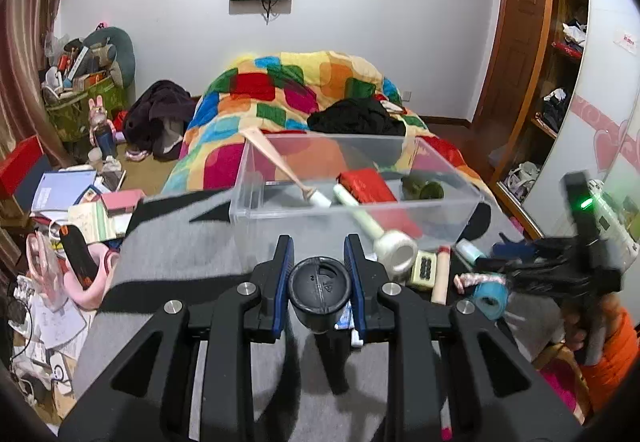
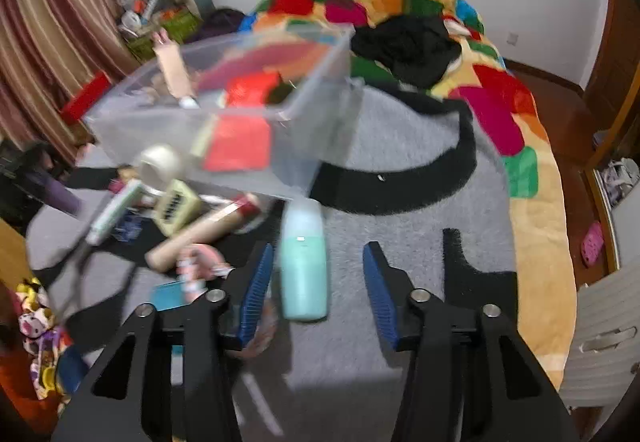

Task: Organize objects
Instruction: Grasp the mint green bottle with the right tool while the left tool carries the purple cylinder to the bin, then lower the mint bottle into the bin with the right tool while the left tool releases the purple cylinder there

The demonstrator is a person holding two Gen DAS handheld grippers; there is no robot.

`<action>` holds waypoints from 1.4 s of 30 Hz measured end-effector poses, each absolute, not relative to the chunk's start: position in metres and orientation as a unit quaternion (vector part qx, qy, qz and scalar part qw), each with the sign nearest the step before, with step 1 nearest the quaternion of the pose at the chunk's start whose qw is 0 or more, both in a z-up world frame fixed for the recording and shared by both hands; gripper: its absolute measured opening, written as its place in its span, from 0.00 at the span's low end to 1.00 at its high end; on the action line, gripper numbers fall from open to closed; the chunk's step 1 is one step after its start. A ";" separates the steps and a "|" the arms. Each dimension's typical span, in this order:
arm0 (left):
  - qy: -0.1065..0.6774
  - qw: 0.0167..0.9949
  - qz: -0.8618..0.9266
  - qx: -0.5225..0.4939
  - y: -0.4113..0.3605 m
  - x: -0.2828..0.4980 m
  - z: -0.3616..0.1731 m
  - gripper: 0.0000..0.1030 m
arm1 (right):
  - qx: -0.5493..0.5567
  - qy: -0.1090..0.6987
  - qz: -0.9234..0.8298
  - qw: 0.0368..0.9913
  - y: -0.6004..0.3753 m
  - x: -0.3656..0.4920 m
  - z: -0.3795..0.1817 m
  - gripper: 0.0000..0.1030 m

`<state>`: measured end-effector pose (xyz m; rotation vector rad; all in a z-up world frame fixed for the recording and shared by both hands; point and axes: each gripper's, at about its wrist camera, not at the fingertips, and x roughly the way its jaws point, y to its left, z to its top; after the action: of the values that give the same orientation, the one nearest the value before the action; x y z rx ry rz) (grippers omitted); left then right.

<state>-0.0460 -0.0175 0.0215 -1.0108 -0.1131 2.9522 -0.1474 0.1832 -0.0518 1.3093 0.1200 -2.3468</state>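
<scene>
Clamping a dark capped cylinder [image 1: 319, 292] in our left gripper [image 1: 319, 274], we held it above the grey blanket [image 1: 180, 242], short of the clear bin [image 1: 360, 182] that sat toward the blanket's far edge. Our right gripper [image 2: 318, 278] stood with its jaws apart over a pale teal bottle [image 2: 303, 266]; the bottle lay between the pads, closer to the left one, and we could not tell whether either pad touched it.

We judged the sorting part done. Inside the bin lay a red packet [image 1: 366, 184], a dark green jar [image 1: 426, 189] and a long pale-handled tool [image 1: 280, 166]. Outside, along the bin's near wall, remained a tape roll [image 1: 398, 251], a cream keypad-like block [image 1: 424, 268], a beige tube [image 1: 442, 274], a blue roll [image 1: 490, 300] and pink oddments.

That clutter crowded the near right corner of the bin, while the blanket left of it was bare. The bin's open top looked unobstructed from above, its walls being the main edge to clear.
</scene>
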 end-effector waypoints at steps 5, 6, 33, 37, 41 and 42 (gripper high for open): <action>-0.037 0.014 0.950 -0.309 -0.017 -0.055 0.035 0.25 | 0.462 0.071 -0.856 0.219 0.176 -0.145 -0.054 0.22; -0.039 0.016 0.952 -0.304 -0.018 -0.058 0.039 0.25 | 0.460 0.071 -0.857 0.219 0.176 -0.145 -0.054 0.22; -0.028 -0.047 0.938 -0.344 -0.033 -0.160 0.012 0.25 | 0.407 0.041 -0.869 0.279 0.104 -0.201 0.018 0.22; -0.005 -0.034 0.933 -0.359 -0.019 -0.165 0.002 0.25 | 0.429 0.055 -0.859 0.273 0.089 -0.213 0.005 0.22; 0.008 -0.015 0.930 -0.368 -0.004 -0.165 -0.004 0.25 | 0.439 0.069 -0.852 0.278 0.082 -0.214 -0.004 0.22; 0.008 -0.005 0.928 -0.373 -0.001 -0.164 -0.005 0.27 | 0.442 0.074 -0.849 0.279 0.081 -0.213 -0.006 0.22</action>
<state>-0.1644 -0.0009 -0.0048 -1.1750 0.0254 2.9252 -0.2133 0.0806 -0.0060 1.1847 0.1996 -2.2780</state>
